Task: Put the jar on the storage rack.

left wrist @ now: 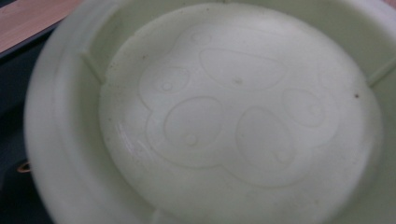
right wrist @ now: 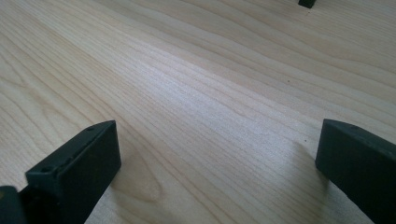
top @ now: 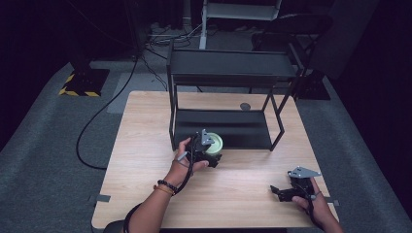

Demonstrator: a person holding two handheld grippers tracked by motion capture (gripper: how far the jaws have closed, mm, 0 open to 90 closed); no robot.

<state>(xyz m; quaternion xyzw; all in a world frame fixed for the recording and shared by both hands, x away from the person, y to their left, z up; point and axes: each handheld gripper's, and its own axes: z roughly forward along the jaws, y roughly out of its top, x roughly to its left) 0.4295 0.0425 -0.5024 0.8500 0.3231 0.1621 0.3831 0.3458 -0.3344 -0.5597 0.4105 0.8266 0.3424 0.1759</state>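
Note:
A pale green plate (top: 215, 141) sits at the front edge of the black rack's lower shelf (top: 243, 128). My left gripper (top: 213, 158) is right at the plate's near side, held by a hand with a beaded bracelet. In the left gripper view the plate (left wrist: 224, 112) is very close and blurred, with a raised paw-like pattern; the jaws are hidden, so I cannot tell their state. My right gripper (top: 275, 190) rests low over the table's front right, pointing left. It is open (right wrist: 217, 154), with bare wood between its fingers (right wrist: 77, 172).
The black two-level rack (top: 233, 63) stands on the far half of the wooden table (top: 141, 145). A small grey disc (top: 245, 106) lies behind it. A black cable (top: 97, 121) runs over the grey floor at the left. A chair (top: 296, 24) stands beyond the table.

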